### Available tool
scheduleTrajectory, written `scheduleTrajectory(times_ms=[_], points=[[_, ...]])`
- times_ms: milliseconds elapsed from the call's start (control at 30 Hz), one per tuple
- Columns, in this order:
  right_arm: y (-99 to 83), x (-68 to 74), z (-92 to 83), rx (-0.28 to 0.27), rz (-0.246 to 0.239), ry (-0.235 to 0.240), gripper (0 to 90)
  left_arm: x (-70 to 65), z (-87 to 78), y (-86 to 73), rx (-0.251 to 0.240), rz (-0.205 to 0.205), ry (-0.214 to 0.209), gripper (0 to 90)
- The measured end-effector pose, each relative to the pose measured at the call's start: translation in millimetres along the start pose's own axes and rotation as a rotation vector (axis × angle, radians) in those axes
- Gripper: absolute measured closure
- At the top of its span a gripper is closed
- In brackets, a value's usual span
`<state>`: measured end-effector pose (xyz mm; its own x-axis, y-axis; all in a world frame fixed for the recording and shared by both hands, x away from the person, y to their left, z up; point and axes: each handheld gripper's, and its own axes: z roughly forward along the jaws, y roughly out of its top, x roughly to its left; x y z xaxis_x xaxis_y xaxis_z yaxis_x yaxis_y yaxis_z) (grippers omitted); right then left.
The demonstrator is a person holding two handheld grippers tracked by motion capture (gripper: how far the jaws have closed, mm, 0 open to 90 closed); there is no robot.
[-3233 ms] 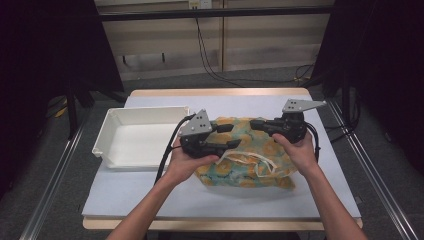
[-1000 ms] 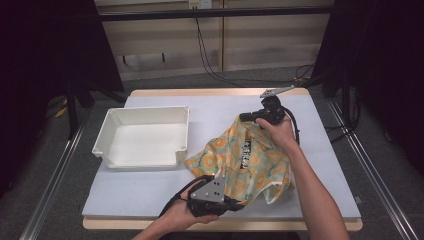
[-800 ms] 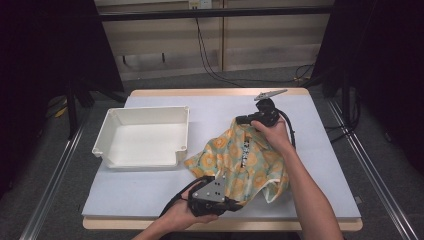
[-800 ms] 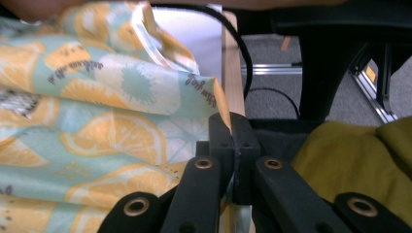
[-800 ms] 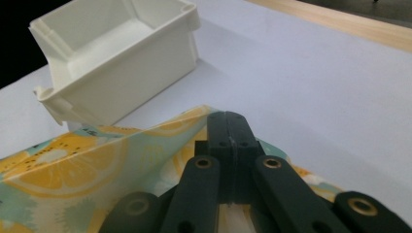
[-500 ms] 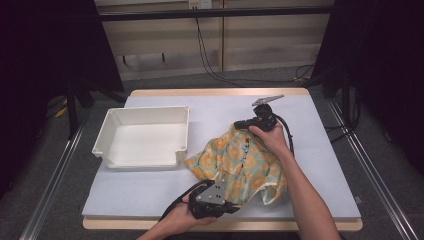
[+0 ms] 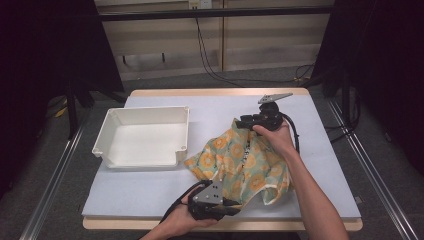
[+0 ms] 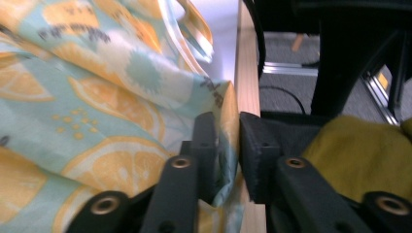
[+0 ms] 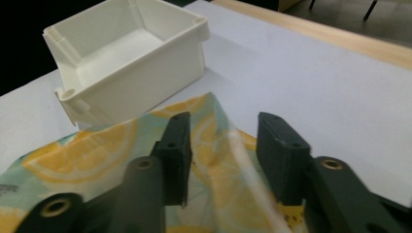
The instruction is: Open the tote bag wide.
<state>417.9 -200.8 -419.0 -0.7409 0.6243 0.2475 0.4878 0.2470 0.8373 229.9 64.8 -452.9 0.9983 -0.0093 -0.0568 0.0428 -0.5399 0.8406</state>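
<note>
A cloth printed with lemon slices (image 7: 240,160) lies crumpled on the right half of the table. My left gripper (image 7: 231,208) sits at the cloth's near edge by the table's front. In the left gripper view its jaws (image 8: 228,131) have just been opening, and the cloth's hem (image 8: 73,97) hangs in the narrow gap against one pad. My right gripper (image 7: 241,121) rests at the cloth's far corner. Its jaws (image 9: 223,131) have just been opening too and stand apart over the cloth (image 9: 97,145), which lies flat between them.
An empty white bin (image 7: 182,135) stands on the left half of the table, also near in the right gripper view (image 9: 145,58). The wooden front edge of the table (image 8: 248,73) runs right beside the left gripper. Cables hang behind the table.
The right hand has brought the cloth's far corner down and slightly left onto the table. The left hand has sunk a little at the front edge. The cloth now lies more spread.
</note>
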Motion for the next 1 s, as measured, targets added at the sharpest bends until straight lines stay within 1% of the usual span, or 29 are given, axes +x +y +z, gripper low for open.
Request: scheduleTrajectory(times_ms=[33, 67, 100, 133, 167, 200, 267, 300, 333, 367, 400, 433, 467, 500, 533, 567, 600, 633, 667, 733, 800, 833, 867, 900, 933, 967, 1000], points=[[1.7, 2.3, -3.6, -0.010, -0.004, -0.006, 52.4, -0.9, -1.5, 1.1, -0.009, -0.010, 0.011, 72.6], [3.2, 4.6, -7.4, -0.017, -0.009, -0.006, 52.0, -0.7, -3.4, 2.5, -0.012, -0.006, 0.012, 69.4], [4.6, 6.5, -11.5, -0.024, -0.018, -0.007, 49.4, -0.9, -4.7, 3.2, -0.029, -0.014, 0.008, 68.6], [6.1, 8.4, -15.6, -0.030, -0.021, -0.012, 45.9, -0.6, -6.8, 4.3, -0.031, -0.008, 0.018, 66.9], [7.4, 10.3, -19.9, -0.030, -0.022, -0.017, 44.7, -0.4, -7.8, 5.1, -0.043, -0.018, 0.019, 63.7], [8.4, 12.2, -24.1, -0.033, -0.030, -0.016, 43.4, 0.3, -9.1, 5.9, -0.044, -0.024, 0.024, 60.0], [10.1, 15.9, -32.5, -0.045, -0.037, -0.023, 37.1, 0.8, -12.2, 7.5, -0.053, -0.028, 0.032, 57.1], [11.0, 17.6, -36.6, -0.051, -0.037, -0.026, 35.4, 1.5, -14.3, 8.6, -0.053, -0.030, 0.035, 56.3], [11.9, 19.6, -40.5, -0.056, -0.038, -0.030, 34.2, 2.1, -15.8, 9.6, -0.069, -0.032, 0.041, 54.9], [11.9, 19.6, -40.5, -0.056, -0.038, -0.030, 34.2, 2.1, -15.8, 9.6, -0.069, -0.032, 0.041, 54.0], [12.7, 23.8, -48.1, -0.062, -0.051, -0.036, 31.7, 2.5, -20.5, 12.5, -0.080, -0.035, 0.047, 53.8], [12.6, 26.1, -52.1, -0.066, -0.047, -0.036, 31.5, 2.7, -23.2, 14.1, -0.089, -0.031, 0.052, 53.3], [12.2, 28.5, -56.0, -0.070, -0.053, -0.037, 31.4, 3.4, -25.6, 15.6, -0.104, -0.039, 0.054, 52.9], [12.2, 28.5, -56.0, -0.070, -0.053, -0.037, 31.4, 3.4, -25.6, 15.6, -0.104, -0.039, 0.054, 52.4], [11.3, 31.2, -60.2, -0.076, -0.060, -0.038, 31.4, 5.1, -29.9, 17.3, -0.114, -0.041, 0.061, 52.4], [9.3, 34.6, -65.2, -0.082, -0.062, -0.036, 31.3, 5.8, -32.8, 18.4, -0.129, -0.052, 0.064, 52.1], [7.0, 37.5, -69.2, -0.086, -0.063, -0.035, 31.3, 7.9, -35.6, 19.4, -0.132, -0.058, 0.056, 52.1], [4.3, 40.4, -73.1, -0.087, -0.059, -0.035, 31.3, 9.6, -39.6, 20.7, -0.133, -0.063, 0.062, 51.9], [-0.4, 45.9, -78.4, -0.069, -0.070, -0.025, 31.3, 13.4, -45.9, 22.7, -0.158, -0.079, 0.065, 52.9], [-5.5, 53.5, -84.4, -0.046, -0.082, -0.031, 33.0, 17.7, -53.2, 25.7, -0.173, -0.092, 0.085, 54.7], [-9.7, 61.4, -89.9, -0.036, -0.090, -0.018, 35.0, 22.9, -59.2, 28.9, -0.175, -0.083, 0.123, 55.3], [-9.7, 61.4, -89.9, -0.036, -0.090, -0.018, 35.0, 22.9, -59.2, 28.9, -0.175, -0.083, 0.123, 55.9], [-13.6, 68.6, -93.2, -0.029, -0.107, -0.001, 38.8, 28.7, -61.7, 32.7, -0.186, -0.087, 0.138, 56.0], [-15.2, 71.9, -93.4, -0.019, -0.111, 0.000, 40.1, 32.4, -62.1, 35.2, -0.191, -0.083, 0.141, 56.0], [-16.9, 75.3, -93.2, -0.003, -0.121, -0.008, 41.4, 36.2, -61.8, 38.0, -0.198, -0.085, 0.141, 56.0], [-18.9, 78.6, -92.8, 0.007, -0.125, -0.010, 42.2, 40.0, -61.0, 41.3, -0.204, -0.086, 0.152, 55.8], [-20.9, 80.8, -92.1, 0.013, -0.127, -0.009, 42.5, 44.9, -59.8, 44.8, -0.198, -0.085, 0.155, 55.2]])
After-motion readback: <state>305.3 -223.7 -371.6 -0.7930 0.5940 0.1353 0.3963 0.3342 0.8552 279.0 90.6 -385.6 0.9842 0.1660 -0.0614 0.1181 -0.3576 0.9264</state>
